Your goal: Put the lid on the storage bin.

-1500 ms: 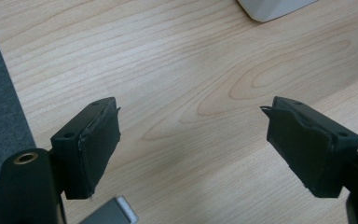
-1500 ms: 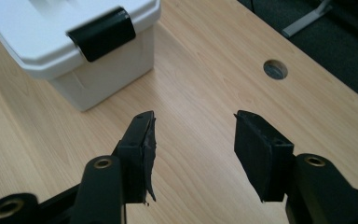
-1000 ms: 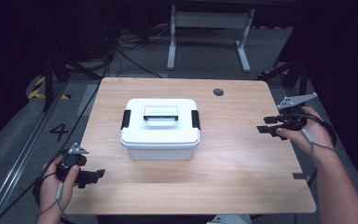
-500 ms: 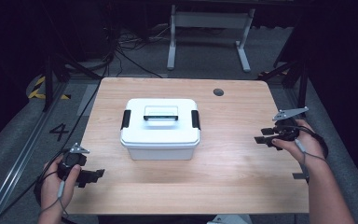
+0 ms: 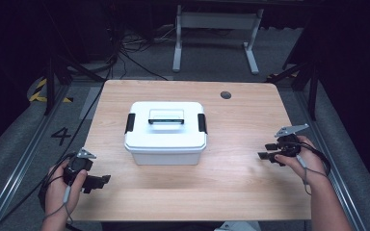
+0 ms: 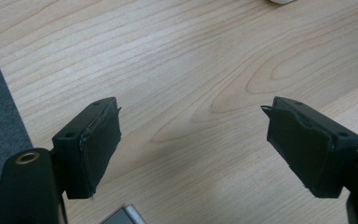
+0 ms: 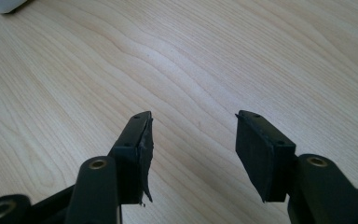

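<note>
A white lidded box (image 5: 165,132) with a black handle and black side latches stands shut at the middle of the wooden table (image 5: 231,187). My left gripper (image 5: 103,183) rests low at the table's near left corner, pointing right. Its jaws (image 6: 191,105) are open wide over bare wood, and a sliver of the box (image 6: 279,1) shows at the top edge. My right gripper (image 5: 263,150) hovers low by the right edge, pointing left toward the box. Its jaws (image 7: 193,116) have just been opening a little wider and stand open with nothing between them. A corner of the box (image 7: 4,5) shows far off.
A dark round cable hole (image 5: 226,95) sits near the table's back right. Behind the table stands a grey metal frame (image 5: 212,29) with cables on the floor. A metal rail and a painted "4" (image 5: 60,135) run along the left side.
My right hand has brought its gripper down and nearer along the right edge, close over the table. The left hand and the box have not moved.
</note>
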Tool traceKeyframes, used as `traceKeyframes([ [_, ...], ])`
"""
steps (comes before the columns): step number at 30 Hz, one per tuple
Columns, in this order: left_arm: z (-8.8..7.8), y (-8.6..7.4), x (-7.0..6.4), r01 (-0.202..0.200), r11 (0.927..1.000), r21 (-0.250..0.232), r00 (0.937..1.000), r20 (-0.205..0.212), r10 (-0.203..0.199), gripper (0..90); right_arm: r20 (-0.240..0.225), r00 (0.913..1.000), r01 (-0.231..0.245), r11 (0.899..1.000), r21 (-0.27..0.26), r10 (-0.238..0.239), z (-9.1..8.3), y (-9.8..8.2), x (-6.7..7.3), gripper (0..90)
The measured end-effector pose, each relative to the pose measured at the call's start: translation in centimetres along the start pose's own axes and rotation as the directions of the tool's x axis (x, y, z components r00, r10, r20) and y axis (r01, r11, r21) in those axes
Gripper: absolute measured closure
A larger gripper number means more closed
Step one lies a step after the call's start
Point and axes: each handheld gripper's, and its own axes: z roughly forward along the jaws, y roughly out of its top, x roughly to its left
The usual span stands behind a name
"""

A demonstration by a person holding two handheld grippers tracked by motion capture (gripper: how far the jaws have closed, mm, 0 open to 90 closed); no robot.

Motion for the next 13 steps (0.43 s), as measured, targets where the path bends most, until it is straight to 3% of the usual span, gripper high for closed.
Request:
traceKeyframes([
  [13,0.5,1.1,0.0,-0.022,0.9998,0.003,0.9997,0.007,0.022,17.5,0.033,0.9994,0.007,0.997,0.080,-0.009,1.0,-1.5,1.1,46.5],
])
